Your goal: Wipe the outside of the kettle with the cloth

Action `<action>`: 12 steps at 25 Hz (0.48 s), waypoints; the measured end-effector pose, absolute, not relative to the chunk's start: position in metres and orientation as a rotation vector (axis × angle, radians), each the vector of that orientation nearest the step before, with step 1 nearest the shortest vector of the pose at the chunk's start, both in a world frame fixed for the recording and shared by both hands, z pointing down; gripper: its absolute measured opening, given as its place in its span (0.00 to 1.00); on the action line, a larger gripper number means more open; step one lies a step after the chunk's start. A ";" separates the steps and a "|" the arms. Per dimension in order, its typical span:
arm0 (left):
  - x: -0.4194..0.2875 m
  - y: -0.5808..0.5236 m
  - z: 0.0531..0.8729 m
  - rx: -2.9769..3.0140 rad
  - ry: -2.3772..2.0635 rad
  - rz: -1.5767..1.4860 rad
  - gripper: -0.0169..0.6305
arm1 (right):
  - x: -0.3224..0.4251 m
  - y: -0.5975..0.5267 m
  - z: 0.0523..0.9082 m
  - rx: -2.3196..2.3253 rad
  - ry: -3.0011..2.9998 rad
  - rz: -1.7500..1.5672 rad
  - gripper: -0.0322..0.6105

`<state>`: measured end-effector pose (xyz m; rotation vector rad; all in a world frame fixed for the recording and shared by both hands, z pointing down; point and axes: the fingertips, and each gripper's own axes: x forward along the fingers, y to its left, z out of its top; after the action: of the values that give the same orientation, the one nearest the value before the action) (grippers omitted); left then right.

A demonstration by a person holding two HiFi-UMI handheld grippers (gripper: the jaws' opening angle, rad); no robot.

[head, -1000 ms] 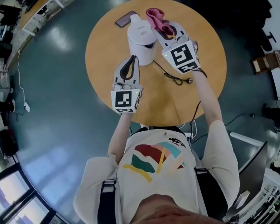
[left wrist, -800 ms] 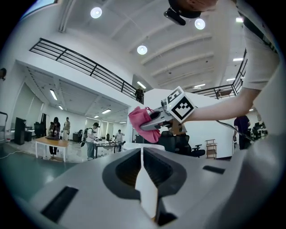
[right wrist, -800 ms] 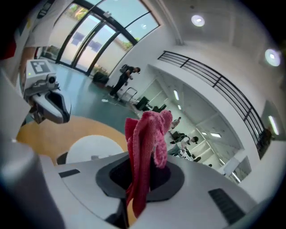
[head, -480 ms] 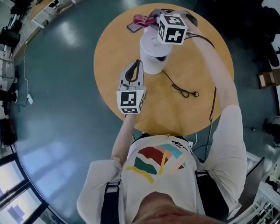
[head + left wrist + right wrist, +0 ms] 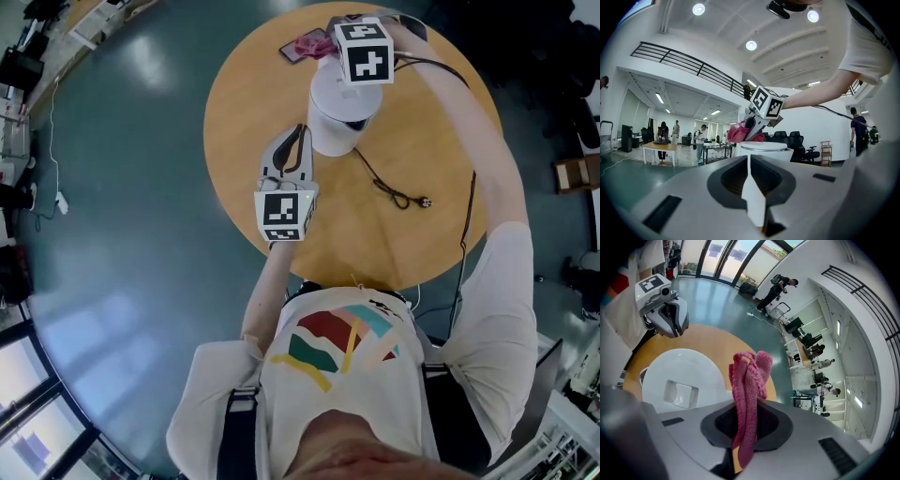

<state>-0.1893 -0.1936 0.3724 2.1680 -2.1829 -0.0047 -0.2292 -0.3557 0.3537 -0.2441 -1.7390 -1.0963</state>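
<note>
A round wooden tabletop (image 5: 375, 246) stands on a glossy teal floor (image 5: 131, 187). White walls (image 5: 827, 124), a black balcony railing (image 5: 693, 66), round ceiling lights (image 5: 751, 45), black office chairs (image 5: 796, 140), tall windows (image 5: 724, 258).

The right claw (image 5: 745, 427) was clamped on a pink knitted cloth (image 5: 749, 385), whose folds stood up from between its jaws. Just left of the cloth sat the white kettle (image 5: 682, 383), lid toward the camera, on the round wooden counter (image 5: 719, 341). Beyond the kettle the left claw (image 5: 671, 329) pointed toward it, with teal floor (image 5: 731, 301) behind.
</note>
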 end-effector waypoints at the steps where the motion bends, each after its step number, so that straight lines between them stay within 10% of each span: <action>1: -0.189 -0.193 0.373 2.172 -2.178 -0.001 0.10 | -0.227 -0.353 0.354 -0.245 -1.739 -1.095 0.11; 12: -0.175 -0.171 0.355 2.232 -2.176 0.005 0.10 | -0.194 -0.292 0.352 -0.305 -1.737 -1.073 0.11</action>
<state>-0.1752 -0.1710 0.3550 2.2321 -2.1758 0.0051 -0.1936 -0.2917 0.3517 -0.3055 -1.7371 -1.0728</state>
